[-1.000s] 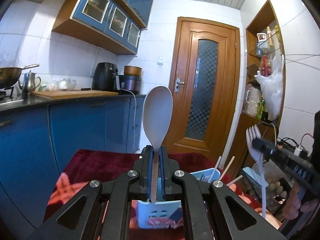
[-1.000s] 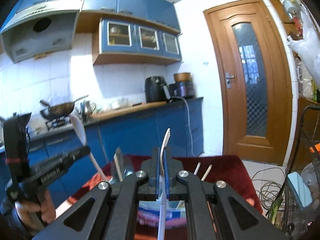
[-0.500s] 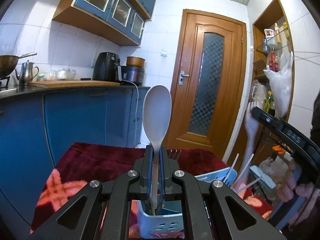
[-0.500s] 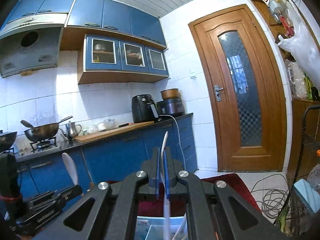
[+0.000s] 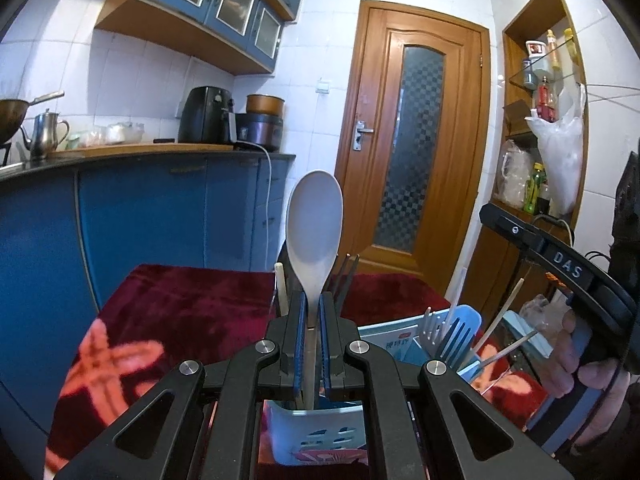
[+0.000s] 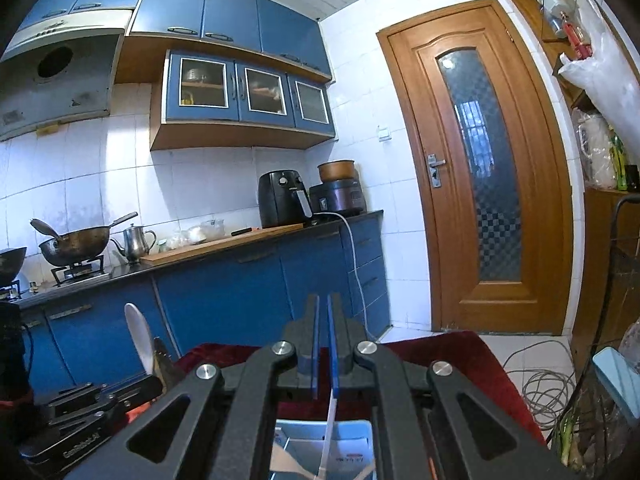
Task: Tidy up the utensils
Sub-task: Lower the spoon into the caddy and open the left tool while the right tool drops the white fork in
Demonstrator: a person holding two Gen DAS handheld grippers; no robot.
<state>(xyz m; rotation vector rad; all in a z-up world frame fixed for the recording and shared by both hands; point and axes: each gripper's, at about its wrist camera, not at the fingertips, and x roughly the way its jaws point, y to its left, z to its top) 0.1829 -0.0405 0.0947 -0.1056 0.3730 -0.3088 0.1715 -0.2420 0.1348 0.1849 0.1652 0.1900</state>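
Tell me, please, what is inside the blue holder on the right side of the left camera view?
The blue holder holds a white fork, a blue fork and thin chopsticks, all standing up. Their lower ends are hidden by its wall and the left gripper.

A pale grey plastic spoon (image 5: pixel 314 236) stands upright, bowl up, handle pinched btwn blue pads, its lower end dipping into a light-blue holder (image 5: pixel 316 436) w/ slotted front wall on a dark-red cloth. Just right, a second light-blue holder (image 5: pixel 394 340) carries a white fork (image 5: pixel 430 326), a blue fork (image 5: pixel 456 340) w/ tines up, and thin pale chopsticks (image 5: pixel 506 312) leaning outward. A cream stick handle (image 5: pixel 282 288) and dark fork tines (image 5: pixel 346 276) rise behind the spoon. In the right wrist view, a white utensil handle (image 6: pixel 329 432) hangs down into a pale-blue holder (image 6: pixel 320 430); its top is hidden.
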